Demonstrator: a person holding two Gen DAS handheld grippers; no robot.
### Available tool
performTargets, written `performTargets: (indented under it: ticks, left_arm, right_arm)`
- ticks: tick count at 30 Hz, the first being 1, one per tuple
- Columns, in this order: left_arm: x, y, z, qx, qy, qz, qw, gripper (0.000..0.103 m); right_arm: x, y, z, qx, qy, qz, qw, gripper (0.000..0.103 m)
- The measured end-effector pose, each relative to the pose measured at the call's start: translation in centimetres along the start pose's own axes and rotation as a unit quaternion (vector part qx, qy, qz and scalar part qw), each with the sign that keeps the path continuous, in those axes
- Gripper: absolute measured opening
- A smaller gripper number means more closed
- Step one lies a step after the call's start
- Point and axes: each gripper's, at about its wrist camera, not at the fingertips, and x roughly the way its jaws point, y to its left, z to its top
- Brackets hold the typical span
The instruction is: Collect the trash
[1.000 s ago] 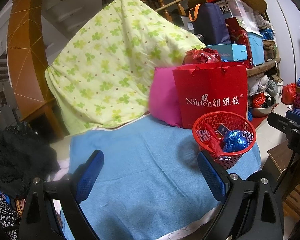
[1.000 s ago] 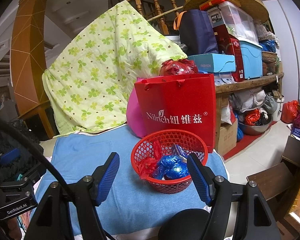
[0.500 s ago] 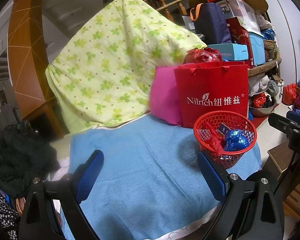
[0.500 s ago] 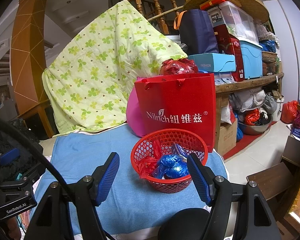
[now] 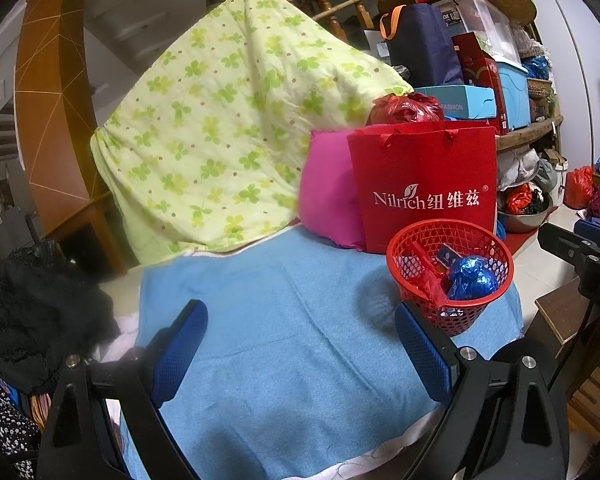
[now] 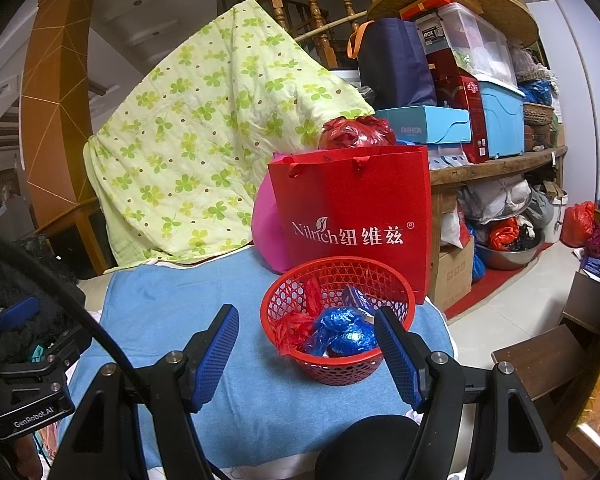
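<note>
A red mesh basket (image 5: 412, 240) (image 6: 278, 302) stands on the blue cloth (image 5: 284, 320) (image 6: 160, 308) at its right end. It holds crumpled blue foil (image 5: 471, 278) (image 6: 340, 334), a red wrapper (image 5: 428, 280) (image 6: 296, 326) and a small dark blue packet (image 5: 447, 255) (image 6: 356, 298). My left gripper (image 5: 302, 346) is open and empty over the cloth, left of the basket. My right gripper (image 6: 306, 348) is open and empty, its jaws either side of the basket's near rim.
A red paper bag (image 5: 424, 184) (image 6: 352, 212) and a pink cushion (image 5: 326, 192) stand behind the basket. A green clover quilt (image 5: 224, 136) drapes behind the cloth. Cluttered shelves (image 6: 496, 160) are on the right, black clothing (image 5: 32, 312) on the left.
</note>
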Motion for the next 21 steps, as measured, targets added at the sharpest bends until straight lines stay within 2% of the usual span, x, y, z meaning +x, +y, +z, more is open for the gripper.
performTargets:
  ticks: [21]
  left_arm:
    - [0.17, -0.01, -0.31, 0.001, 0.002, 0.000, 1.0000, 0.094]
  right_arm:
    - [0.02, -0.31, -0.36, 0.000, -0.002, -0.004, 1.000, 0.074]
